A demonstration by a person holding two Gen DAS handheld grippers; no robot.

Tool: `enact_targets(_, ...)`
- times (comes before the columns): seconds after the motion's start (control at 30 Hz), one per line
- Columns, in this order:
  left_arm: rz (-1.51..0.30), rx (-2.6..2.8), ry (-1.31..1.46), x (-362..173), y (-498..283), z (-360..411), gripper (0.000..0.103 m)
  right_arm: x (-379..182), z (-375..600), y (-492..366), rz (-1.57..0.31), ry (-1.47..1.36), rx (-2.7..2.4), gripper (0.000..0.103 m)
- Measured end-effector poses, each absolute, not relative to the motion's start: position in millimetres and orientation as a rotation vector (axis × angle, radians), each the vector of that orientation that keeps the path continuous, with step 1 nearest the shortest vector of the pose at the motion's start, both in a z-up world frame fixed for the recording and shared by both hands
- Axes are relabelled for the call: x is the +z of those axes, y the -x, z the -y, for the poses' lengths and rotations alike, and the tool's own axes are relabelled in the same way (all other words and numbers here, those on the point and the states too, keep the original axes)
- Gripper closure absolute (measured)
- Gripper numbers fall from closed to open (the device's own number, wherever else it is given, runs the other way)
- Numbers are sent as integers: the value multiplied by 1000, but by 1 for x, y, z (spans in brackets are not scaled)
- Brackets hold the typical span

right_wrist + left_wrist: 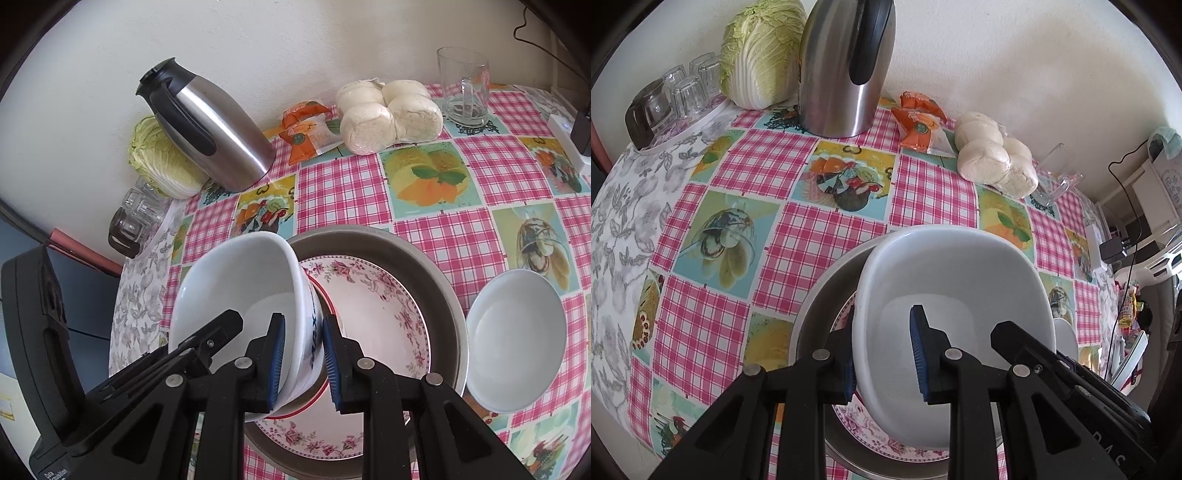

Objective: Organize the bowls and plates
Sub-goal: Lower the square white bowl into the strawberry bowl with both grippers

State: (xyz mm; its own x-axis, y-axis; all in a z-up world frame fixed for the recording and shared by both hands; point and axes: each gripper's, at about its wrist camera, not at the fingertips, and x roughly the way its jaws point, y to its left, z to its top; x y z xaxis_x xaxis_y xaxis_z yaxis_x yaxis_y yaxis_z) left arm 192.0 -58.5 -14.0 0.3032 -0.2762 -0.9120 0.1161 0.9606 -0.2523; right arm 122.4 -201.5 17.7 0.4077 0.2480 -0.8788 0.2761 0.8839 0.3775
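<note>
A white bowl (956,280) is held tilted over a floral plate (857,417) that lies in a metal basin (820,295). My left gripper (884,354) straddles the bowl's near rim, one finger outside and one inside, with a gap at the inner pad. In the right wrist view my right gripper (304,360) is shut on the same bowl's (236,280) wall, over the plate (373,306) and basin (373,240). A second white bowl (517,339) sits on the cloth right of the basin.
A steel jug (214,133), a cabbage (761,55), upturned glasses (676,92), an orange packet (306,133), bagged buns (388,114) and a glass mug (465,88) stand along the wall. The checked tablecloth (768,236) covers the table.
</note>
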Motion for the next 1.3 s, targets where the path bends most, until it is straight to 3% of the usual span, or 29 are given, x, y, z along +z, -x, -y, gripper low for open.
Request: enact_targets(1.3,-1168,-278,76,12,-188,57,63,30,203,-120,-1127,-501,-8,79)
